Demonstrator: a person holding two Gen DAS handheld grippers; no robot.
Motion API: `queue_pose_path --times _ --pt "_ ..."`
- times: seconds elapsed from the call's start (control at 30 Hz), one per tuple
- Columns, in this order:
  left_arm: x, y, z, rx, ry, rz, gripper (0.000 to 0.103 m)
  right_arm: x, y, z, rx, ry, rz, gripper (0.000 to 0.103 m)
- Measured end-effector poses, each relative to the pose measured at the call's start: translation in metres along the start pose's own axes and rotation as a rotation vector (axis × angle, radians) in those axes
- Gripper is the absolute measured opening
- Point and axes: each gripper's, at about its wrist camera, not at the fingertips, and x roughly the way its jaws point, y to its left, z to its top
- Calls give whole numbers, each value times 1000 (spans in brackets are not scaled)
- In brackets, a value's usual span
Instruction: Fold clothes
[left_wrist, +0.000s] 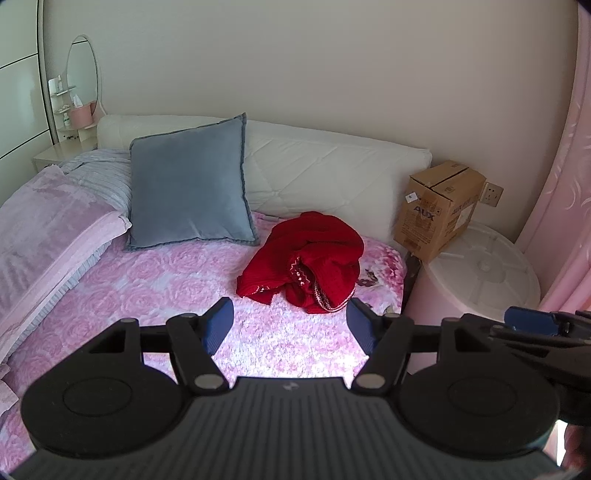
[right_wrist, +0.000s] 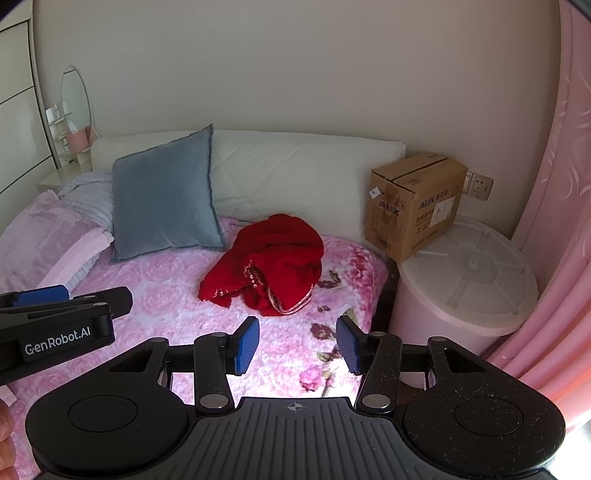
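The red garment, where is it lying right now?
In both views the red garment lies crumpled on the pink bedspread, right of the blue cushion.

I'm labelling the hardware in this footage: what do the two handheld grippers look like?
Both match: a black ribbed body with two round black discs, black linkage arms with silver pivot pins, and blue textured finger pads. The left gripper carries white "GenRobot.AI" lettering on its side; the right gripper has a small crosshair mark.

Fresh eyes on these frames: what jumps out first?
A crumpled red garment lies on the pink floral bedspread, right of a grey-blue cushion that leans on the white headboard. Both hand-held grippers, left and right, are open, short of it and empty.
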Motion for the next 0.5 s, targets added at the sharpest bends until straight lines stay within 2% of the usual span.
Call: queue_pose_path --times 0.5 --pt "2 1 2 -16 -8 -12 64 -3 2 4 -27 -14 -9 51"
